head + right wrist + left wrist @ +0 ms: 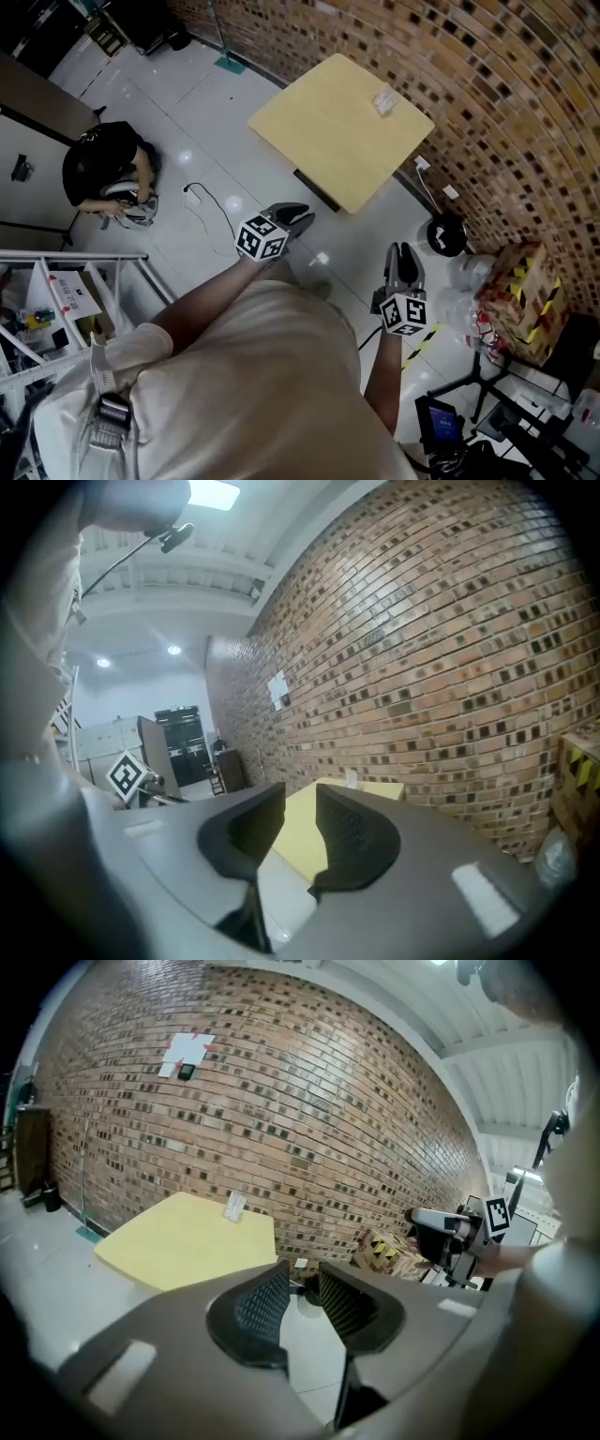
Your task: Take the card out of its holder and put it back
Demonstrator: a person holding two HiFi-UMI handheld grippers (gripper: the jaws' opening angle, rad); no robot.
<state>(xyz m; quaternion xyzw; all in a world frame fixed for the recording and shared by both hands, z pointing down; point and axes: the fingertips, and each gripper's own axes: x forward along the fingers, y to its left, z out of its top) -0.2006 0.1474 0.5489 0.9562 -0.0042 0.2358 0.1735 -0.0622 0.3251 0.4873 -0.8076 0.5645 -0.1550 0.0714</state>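
A yellow table [342, 127] stands against the brick wall. On its far right corner is a small clear holder with a white card [385, 100]. The card holder [234, 1207] also shows in the left gripper view, and as a small upright card holder [352, 780] in the right gripper view. Both grippers hang over the floor, well short of the table. My left gripper [291, 220] [303, 1274] is open with a narrow gap and nothing between its jaws. My right gripper [403, 262] [300, 794] is open and empty too, pointing toward the table [386, 787].
A person [108, 173] crouches on the tiled floor at the left, with a cable [211, 206] nearby. A metal shelf [66, 300] stands at lower left. A cardboard box with striped tape [520, 300], a black round object [447, 234] and a tripod are at the right.
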